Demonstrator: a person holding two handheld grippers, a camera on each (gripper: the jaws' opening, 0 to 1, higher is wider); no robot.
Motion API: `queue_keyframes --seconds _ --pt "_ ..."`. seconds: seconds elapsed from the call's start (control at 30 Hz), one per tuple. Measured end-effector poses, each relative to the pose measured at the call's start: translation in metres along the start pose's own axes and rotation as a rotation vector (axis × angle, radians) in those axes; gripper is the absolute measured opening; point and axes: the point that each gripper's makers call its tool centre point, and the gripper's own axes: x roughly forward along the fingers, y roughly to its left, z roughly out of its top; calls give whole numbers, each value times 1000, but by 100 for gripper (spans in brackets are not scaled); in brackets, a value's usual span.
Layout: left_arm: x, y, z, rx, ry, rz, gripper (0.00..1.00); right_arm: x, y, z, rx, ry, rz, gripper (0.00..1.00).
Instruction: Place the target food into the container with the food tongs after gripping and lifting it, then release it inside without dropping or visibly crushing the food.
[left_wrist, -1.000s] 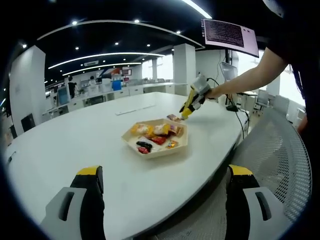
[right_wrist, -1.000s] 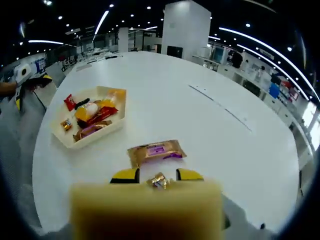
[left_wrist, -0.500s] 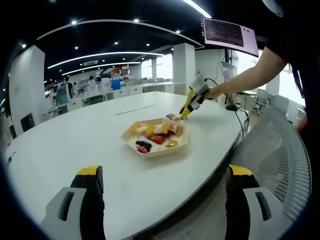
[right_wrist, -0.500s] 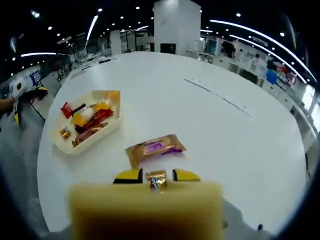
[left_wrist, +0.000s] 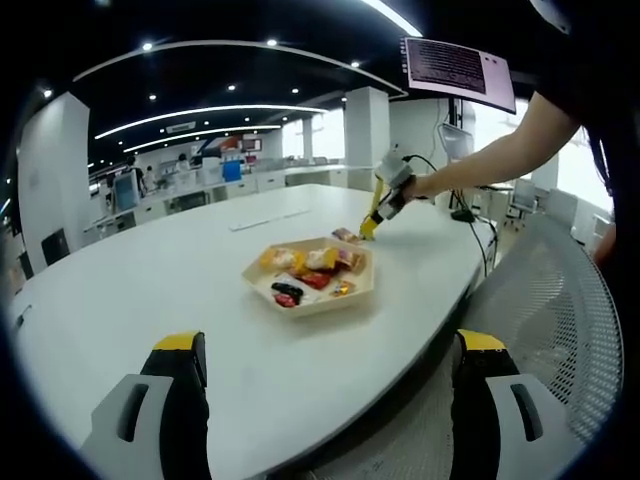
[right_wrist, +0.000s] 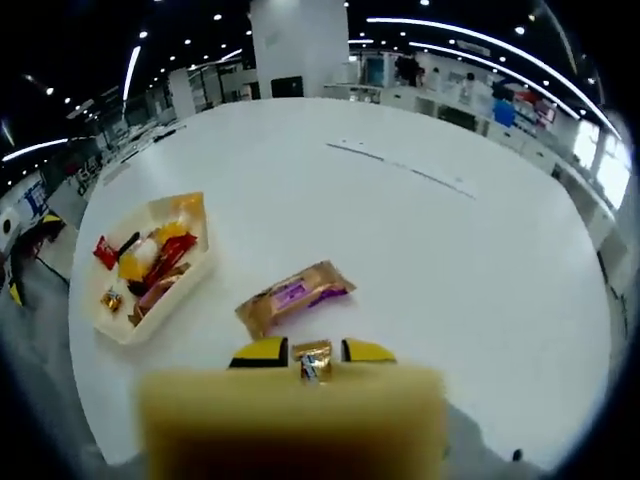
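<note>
Right gripper (right_wrist: 314, 352): yellow-tipped jaws drawn narrow, clamped on a small gold-wrapped candy (right_wrist: 313, 360) held above the white table (right_wrist: 450, 260), off its surface. Just beyond the jaw tips a gold-and-purple snack packet (right_wrist: 294, 297) lies flat on the table, apart from the tray. Farther toward the table's edge sits the pale hexagonal tray (right_wrist: 150, 266), loaded with red, yellow and dark wrapped snacks; the held candy is outside it. Left gripper (left_wrist: 325, 365): jaws spread wide, nothing between them, hanging over the table's near edge. In the left gripper view the tray (left_wrist: 312, 273) stands mid-table, well beyond the jaws; past its far rim the right gripper (left_wrist: 385, 200) hangs tilted downward in a person's hand (left_wrist: 420, 184), tips just above the table. Mesh chair back (left_wrist: 560, 300) beside the table's edge.
</note>
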Motion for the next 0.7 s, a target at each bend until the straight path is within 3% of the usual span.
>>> queue_keyframes --seconds 0.33,0.7 --pt "-1 0 2 10 -15 5 99 -19 7 -4 12 -8 -32 20" --pt "-2 -1 3 21 -17 6 99 -61 23 31 -2 -93 -53 20"
